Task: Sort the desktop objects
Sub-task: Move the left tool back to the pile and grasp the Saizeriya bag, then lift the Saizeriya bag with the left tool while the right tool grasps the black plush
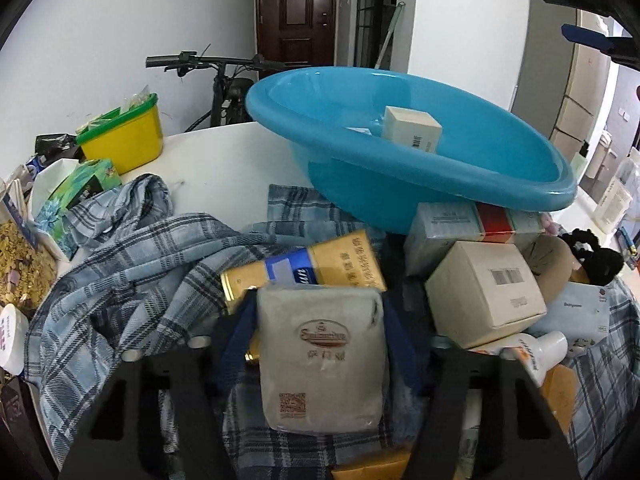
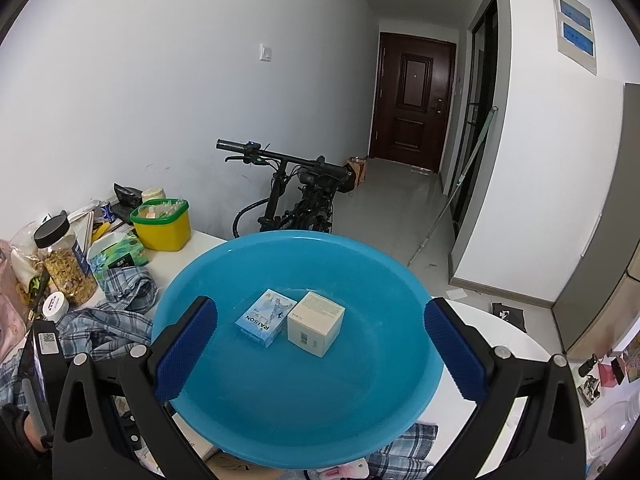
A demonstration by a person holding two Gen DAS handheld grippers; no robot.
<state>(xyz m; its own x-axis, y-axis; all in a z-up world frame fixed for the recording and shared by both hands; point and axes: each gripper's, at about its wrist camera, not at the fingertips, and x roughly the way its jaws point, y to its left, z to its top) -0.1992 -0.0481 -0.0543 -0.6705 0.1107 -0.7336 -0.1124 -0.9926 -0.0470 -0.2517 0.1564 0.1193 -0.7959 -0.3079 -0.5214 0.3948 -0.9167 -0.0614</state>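
Observation:
My left gripper [image 1: 320, 316] is shut on a grey packet [image 1: 322, 360] with a brown oval logo, held above a pile of boxes on a plaid cloth [image 1: 132, 272]. Behind it lie a gold and blue box [image 1: 304, 270] and a beige box [image 1: 486, 290]. The blue basin [image 1: 440, 184] rests on the pile beyond, with a cream box [image 1: 412, 128] inside. My right gripper [image 2: 320, 344] is open and empty above the basin [image 2: 248, 420], which holds a light blue box [image 2: 266, 322] and the cream box [image 2: 316, 322].
A yellow tub with green rim [image 1: 124, 140] and a green tissue pack [image 1: 80, 188] stand at the left of the white table [image 1: 224, 160]. A jar of dried flowers [image 2: 66, 260] stands left. A bicycle [image 2: 296, 196] leans behind the table.

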